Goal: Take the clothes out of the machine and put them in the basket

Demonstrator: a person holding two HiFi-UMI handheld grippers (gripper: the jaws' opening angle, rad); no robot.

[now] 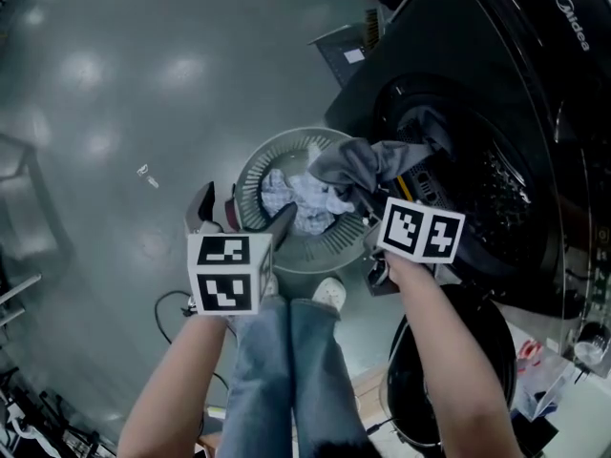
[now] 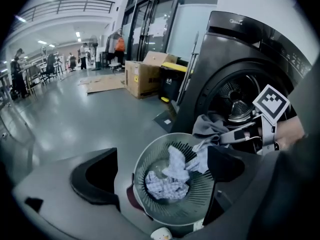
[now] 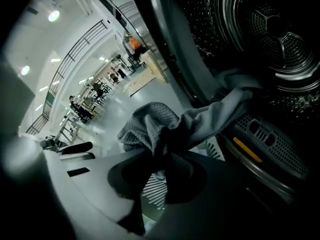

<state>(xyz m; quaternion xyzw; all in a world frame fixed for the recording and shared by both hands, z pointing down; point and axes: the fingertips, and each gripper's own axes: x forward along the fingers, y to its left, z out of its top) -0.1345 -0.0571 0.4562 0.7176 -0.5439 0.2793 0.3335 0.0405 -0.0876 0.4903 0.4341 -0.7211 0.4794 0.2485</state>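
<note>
The grey garment (image 1: pixel 358 165), a soft cloth with a waffle-like weave, is pinched in the closed right gripper (image 1: pixel 370 210). In the right gripper view, the right gripper's jaws (image 3: pixel 160 159) are shut on a bunched fold of it. The cloth hangs in a crumpled rope, one end trailing into the mouth of the washing machine (image 1: pixel 496 84) and the bunched end above the near rim of the basket (image 1: pixel 250 175). The basket is round, grey plastic, with slotted walls. Inside it lie pale checked cloths (image 1: pixel 301 198), rumpled in a heap.

The left gripper (image 1: pixel 243 216) hovers over the basket's other side, its jaws wide apart with nothing between them.

The machine is dark and glossy, and its perforated metal drum (image 3: pixel 280 34) shows behind the garment. Its round door (image 1: pixel 449 370) stands open beside the person's right arm. The floor (image 1: pixel 115 84) is smooth, shiny grey. Cardboard boxes (image 2: pixel 145 76) stand well off across the hall. The person's jeans (image 1: pixel 286 370) and a white shoe (image 1: pixel 329 294) are just beside the basket.
</note>
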